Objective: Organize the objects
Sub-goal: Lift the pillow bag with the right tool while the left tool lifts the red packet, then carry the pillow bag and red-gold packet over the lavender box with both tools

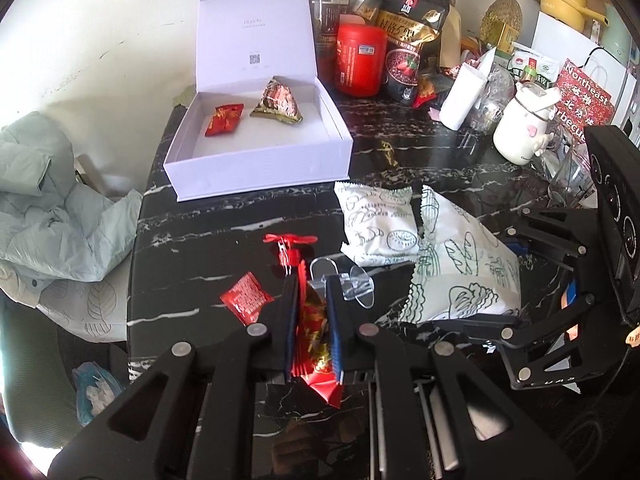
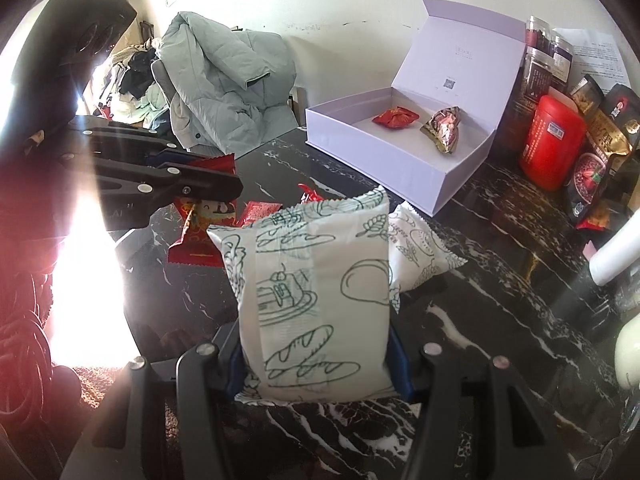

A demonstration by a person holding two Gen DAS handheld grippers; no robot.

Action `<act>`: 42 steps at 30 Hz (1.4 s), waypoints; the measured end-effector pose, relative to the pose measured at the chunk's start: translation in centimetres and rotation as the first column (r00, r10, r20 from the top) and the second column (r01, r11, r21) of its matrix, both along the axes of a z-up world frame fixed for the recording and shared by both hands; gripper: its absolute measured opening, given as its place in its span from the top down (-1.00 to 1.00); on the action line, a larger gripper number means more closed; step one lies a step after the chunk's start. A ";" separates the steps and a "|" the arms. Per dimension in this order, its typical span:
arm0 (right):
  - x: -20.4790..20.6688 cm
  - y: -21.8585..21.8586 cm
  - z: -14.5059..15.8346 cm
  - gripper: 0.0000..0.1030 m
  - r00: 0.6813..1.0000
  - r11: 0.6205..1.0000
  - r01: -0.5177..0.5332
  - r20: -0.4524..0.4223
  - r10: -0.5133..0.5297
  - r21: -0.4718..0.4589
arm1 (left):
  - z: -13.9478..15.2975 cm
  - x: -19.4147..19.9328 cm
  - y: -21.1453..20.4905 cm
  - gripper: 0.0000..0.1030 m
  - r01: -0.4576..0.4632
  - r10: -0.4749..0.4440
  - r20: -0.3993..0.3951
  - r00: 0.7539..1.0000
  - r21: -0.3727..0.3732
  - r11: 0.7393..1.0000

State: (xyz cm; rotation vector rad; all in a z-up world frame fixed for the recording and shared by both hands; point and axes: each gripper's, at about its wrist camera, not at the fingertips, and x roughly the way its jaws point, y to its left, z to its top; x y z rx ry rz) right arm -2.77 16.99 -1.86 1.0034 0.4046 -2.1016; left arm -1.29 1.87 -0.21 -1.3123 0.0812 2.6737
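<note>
Left gripper (image 1: 312, 280) clamped on a red snack packet (image 1: 314, 332), the foil pinched flat between the two fingers and lifted just above the black marble table (image 1: 224, 216); a grip across the crimped wrapper probably chosen to keep the contents uncrushed. Right gripper (image 2: 316, 364) closed across the lower half of a white bread-print pouch (image 2: 316, 296), held upright and bulging with air between the pads. Second white pouch (image 1: 376, 224) lying flat on the table beside it. Small red sachet (image 1: 246, 298) and red twist-wrapped candy (image 1: 289, 246) loose on the table just ahead of the left gripper, next to a clear plastic piece (image 1: 348, 282) of uncertain purpose. Open white gift box (image 1: 340, 136), lid propped upright at the far edge, already holding a red packet (image 1: 224, 119) and a gold pyramid-shaped packet (image 1: 278, 102), well apart from both grippers; likely the collecting place, with sorting partly done. Red canister (image 1: 360, 60) and oatmeal bag (image 1: 412, 40) in clutter behind.
</note>
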 end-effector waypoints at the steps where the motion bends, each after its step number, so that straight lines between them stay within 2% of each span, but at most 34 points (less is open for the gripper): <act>1: -0.2 0.0 0.2 -0.11 1.000 1.000 -0.002 -0.003 0.002 -0.001 | 0.2 -0.2 0.0 0.76 0.001 -0.001 -0.006 1.000 -0.001 1.000; 19: -5.0 -0.4 3.7 -0.11 0.998 1.000 -0.003 -0.062 0.002 -0.015 | 3.1 -5.1 0.2 0.76 0.043 -0.042 -0.053 0.998 0.007 0.999; 42: -12.7 -1.5 6.3 -0.11 0.994 0.999 -0.004 -0.111 -0.001 -0.040 | 5.7 -12.8 -0.9 0.76 0.020 -0.019 -0.111 0.994 0.008 1.000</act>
